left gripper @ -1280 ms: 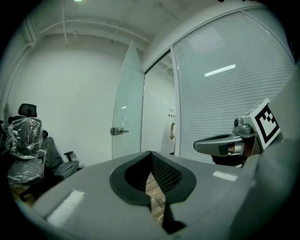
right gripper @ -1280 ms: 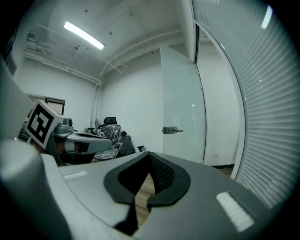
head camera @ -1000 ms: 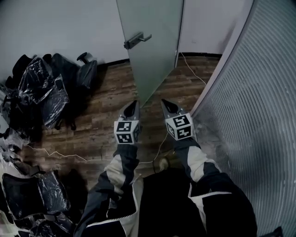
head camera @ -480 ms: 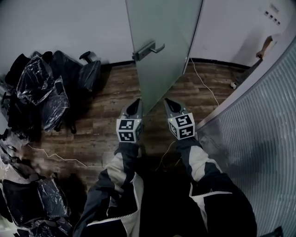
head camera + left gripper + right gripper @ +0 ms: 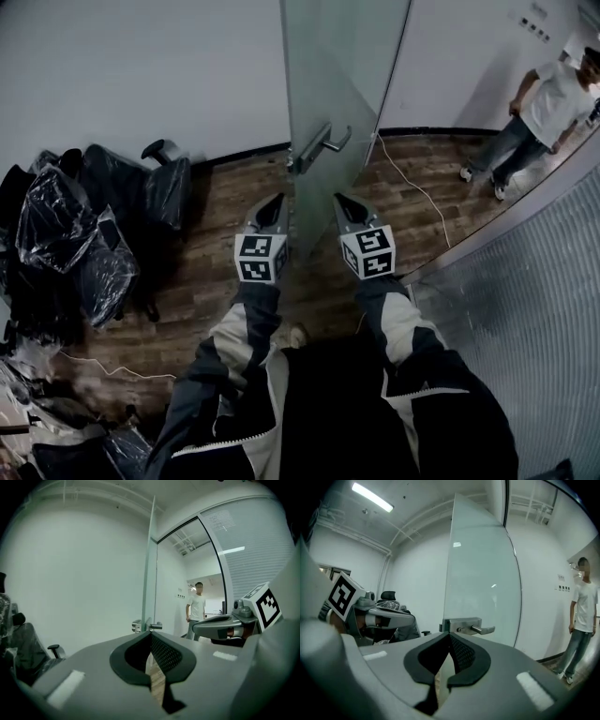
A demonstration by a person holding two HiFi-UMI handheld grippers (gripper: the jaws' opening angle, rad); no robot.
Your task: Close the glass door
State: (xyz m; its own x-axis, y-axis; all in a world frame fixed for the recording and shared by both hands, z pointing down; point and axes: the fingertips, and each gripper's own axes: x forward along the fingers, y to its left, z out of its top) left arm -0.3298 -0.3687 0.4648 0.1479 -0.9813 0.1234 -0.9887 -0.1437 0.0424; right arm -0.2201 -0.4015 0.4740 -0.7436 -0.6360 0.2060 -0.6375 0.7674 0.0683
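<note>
The frosted glass door [image 5: 339, 84] stands ajar, seen almost edge on, with its metal lever handle [image 5: 323, 148] just beyond my gripper tips. My left gripper [image 5: 272, 201] is on the door's left side and my right gripper [image 5: 343, 200] on its right, both shut and holding nothing. The left gripper [image 5: 150, 633] points along the door edge [image 5: 150, 569], with the handle [image 5: 146, 626] straight ahead of it. Ahead of the right gripper [image 5: 450, 634] are the glass pane [image 5: 485, 573] and the lever handle [image 5: 472, 626]. Neither gripper touches the door.
Several plastic-wrapped office chairs [image 5: 84, 225] crowd the left of the wooden floor [image 5: 216, 225]. A ribbed curved glass wall [image 5: 525, 309] runs down the right. A white cable [image 5: 412, 183] lies on the floor. A person [image 5: 544, 112] stands beyond the doorway at the upper right.
Both grippers and the view have moved towards the door, and its handle now sits close above the tips. The person has come into view at the upper right. The jaws stay shut.
</note>
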